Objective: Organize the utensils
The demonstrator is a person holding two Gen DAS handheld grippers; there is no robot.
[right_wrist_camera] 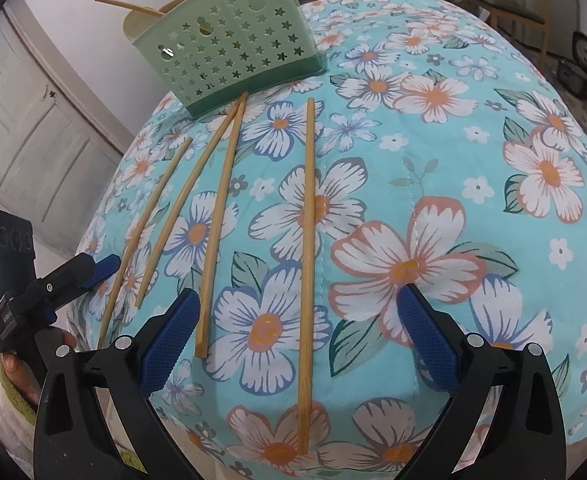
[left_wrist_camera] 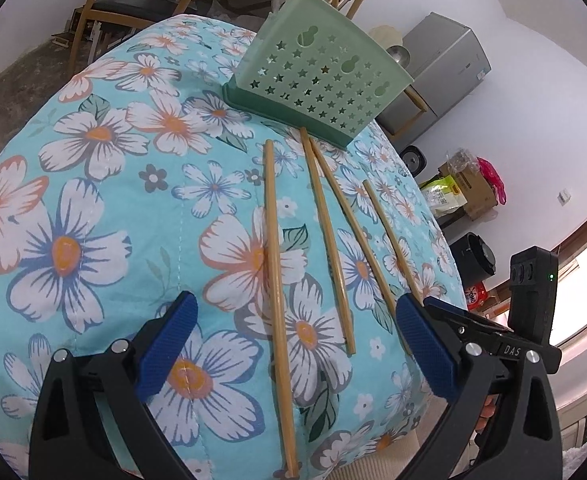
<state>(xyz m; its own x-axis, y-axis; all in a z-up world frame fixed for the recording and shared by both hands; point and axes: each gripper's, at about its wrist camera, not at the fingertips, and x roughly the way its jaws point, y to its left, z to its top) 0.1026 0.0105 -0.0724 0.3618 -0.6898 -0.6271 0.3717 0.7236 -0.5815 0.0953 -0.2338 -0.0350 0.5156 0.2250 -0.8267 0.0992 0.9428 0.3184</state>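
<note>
Several bamboo chopsticks lie on the floral tablecloth, pointing toward a green star-holed utensil holder (left_wrist_camera: 319, 70), which also shows in the right wrist view (right_wrist_camera: 231, 42) and holds a spoon and chopsticks. My left gripper (left_wrist_camera: 293, 346) is open and empty, straddling the longest chopstick (left_wrist_camera: 278, 300) and a shorter one (left_wrist_camera: 329, 248). My right gripper (right_wrist_camera: 299, 338) is open and empty, with the longest chopstick (right_wrist_camera: 307, 264) between its fingers. The other gripper (right_wrist_camera: 73, 276) shows at the left in the right wrist view.
The floral cloth (left_wrist_camera: 93, 200) covers the table. Wooden chairs (left_wrist_camera: 133, 4) stand beyond the far side. A fridge (left_wrist_camera: 441, 76), boxes and bags (left_wrist_camera: 465, 188) stand to the right; a white door (right_wrist_camera: 25, 120) is seen in the right wrist view.
</note>
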